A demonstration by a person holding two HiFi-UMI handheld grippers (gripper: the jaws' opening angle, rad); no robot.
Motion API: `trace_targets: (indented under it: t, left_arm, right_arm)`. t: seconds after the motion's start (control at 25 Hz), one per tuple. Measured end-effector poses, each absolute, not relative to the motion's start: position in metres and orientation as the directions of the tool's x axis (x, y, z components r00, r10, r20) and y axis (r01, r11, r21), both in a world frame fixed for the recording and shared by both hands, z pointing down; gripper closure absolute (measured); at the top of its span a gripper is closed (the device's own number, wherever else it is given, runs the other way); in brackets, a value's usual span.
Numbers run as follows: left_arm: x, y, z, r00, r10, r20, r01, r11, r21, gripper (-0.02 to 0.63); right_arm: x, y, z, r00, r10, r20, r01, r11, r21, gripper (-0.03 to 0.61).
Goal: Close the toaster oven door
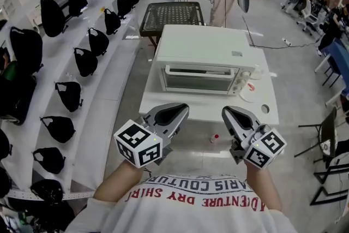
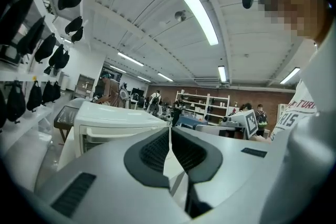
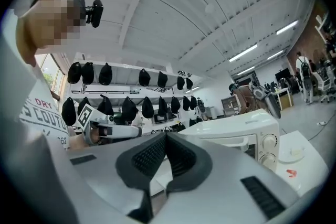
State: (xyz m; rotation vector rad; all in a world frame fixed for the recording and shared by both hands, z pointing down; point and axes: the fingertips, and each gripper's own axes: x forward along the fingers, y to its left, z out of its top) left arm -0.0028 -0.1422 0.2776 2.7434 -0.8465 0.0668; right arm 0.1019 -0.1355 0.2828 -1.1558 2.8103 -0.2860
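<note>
A: Where is the white toaster oven (image 1: 202, 63)?

B: It stands in the middle of the white bench (image 1: 158, 102), front towards the person. Its glass door (image 1: 199, 78) looks upright and flush with the front, so I judge the closing done.

A: And the claws?

B: The left claw (image 1: 184, 111) and the right claw (image 1: 226, 113) both hang close to the person's chest, by the bench's near edge and well apart from the oven. That reads as a rest pose, with nothing more to push. Each claw's own view shows its ribbed dark pads (image 2: 155, 150) pressed together with nothing between them.

A: Why closed, if they hold nothing?

B: Probably just a neutral way to carry them. A door needs a push, not a grip.

A: What can't you settle?

B: Whether the door is latched tight, because the seam is too small to read. The inside behind the glass is dim. The forearms are cut off by the printed shirt (image 1: 202, 199), and the oven hides part of the dark mesh-topped table (image 1: 172, 12) behind it. A flat white disc (image 1: 248, 93) beside the dials (image 1: 244, 82) bears a red mark I can't identify.
</note>
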Motion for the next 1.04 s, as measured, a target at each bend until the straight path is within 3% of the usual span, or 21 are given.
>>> trace_targets:
  t: [0.28,1.04]
  left_arm:
    - [0.005,-0.124,0.272,0.836,-0.539,0.103,-0.546,-0.803,0.239,0.577]
    - [0.001,-0.132,0.287,0.814,-0.564,0.138,-0.580,-0.775,0.249,0.575]
  right_arm:
    - [0.101,-0.123,0.274,-0.722,-0.690,-0.053,-0.666,0.713,-0.219,0.555]
    - [0.108,-0.122,0.289,-0.702,-0.712,-0.006,-0.695,0.687,-0.211,0.555]
